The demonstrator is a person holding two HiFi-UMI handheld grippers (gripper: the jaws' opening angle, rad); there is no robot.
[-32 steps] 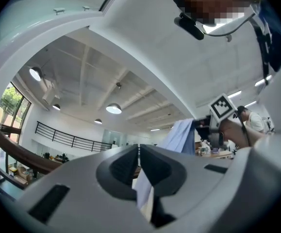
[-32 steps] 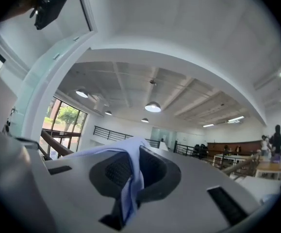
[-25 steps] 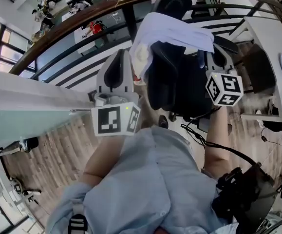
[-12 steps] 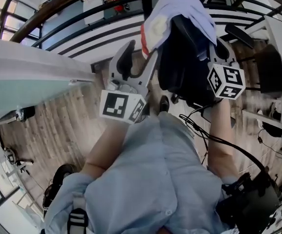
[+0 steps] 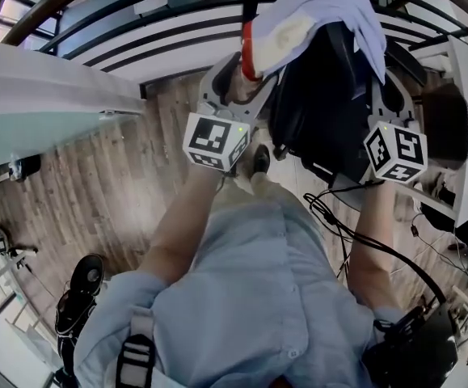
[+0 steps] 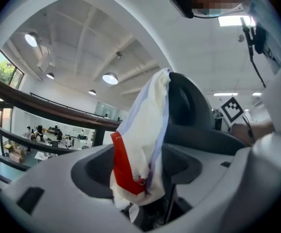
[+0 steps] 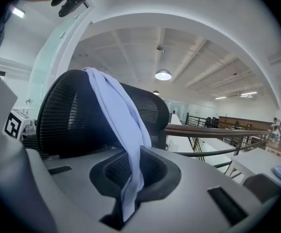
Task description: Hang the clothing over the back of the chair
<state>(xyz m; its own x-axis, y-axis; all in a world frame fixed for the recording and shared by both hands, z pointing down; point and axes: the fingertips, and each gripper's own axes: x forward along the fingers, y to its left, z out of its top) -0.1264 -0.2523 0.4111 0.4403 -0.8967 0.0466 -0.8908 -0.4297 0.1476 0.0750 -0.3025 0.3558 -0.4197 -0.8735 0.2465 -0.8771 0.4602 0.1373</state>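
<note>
While your left gripper (image 5: pixel 246 67) has just been opening its jaws, the clothing (image 5: pixel 318 10) hangs loose between them, red-trimmed edge down | your right gripper (image 5: pixel 385 83) is clamped tight on a pale fold | clothing draped over the black chair (image 5: pixel 330 111) back.

Overhead and two close-ups, common chair (image 5: pixel 322 107)
</note>
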